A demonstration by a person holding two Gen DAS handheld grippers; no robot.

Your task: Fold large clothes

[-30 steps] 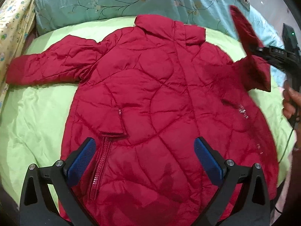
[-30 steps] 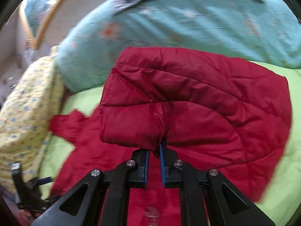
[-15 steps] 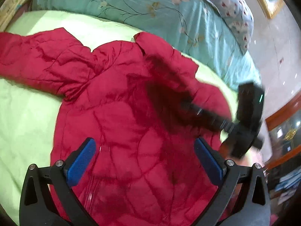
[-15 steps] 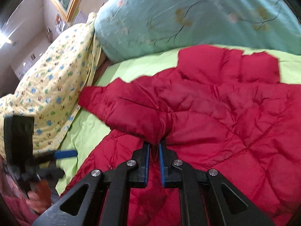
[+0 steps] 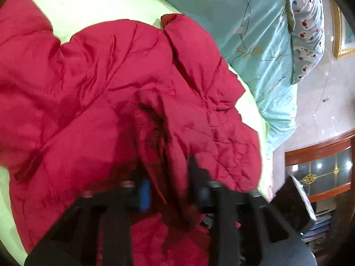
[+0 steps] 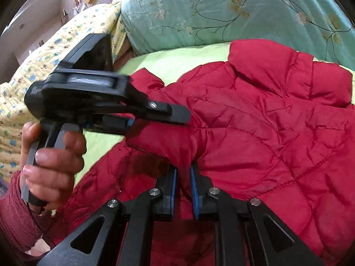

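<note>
Your left hand (image 6: 52, 155) grips the handle of the left tongs (image 5: 169, 190), which are narrowed around a bunched fold of the red quilted coat (image 5: 106, 84). The coat lies spread on the green sheet (image 6: 168, 59) of the bed, collar toward the teal pillow (image 6: 221, 11). Your right tongs (image 6: 183, 185) pinch a fold of the coat.

motion blur smears the left gripper (image 5: 168, 190) (its grip on the jacket (image 5: 88, 93) unclear).
</note>
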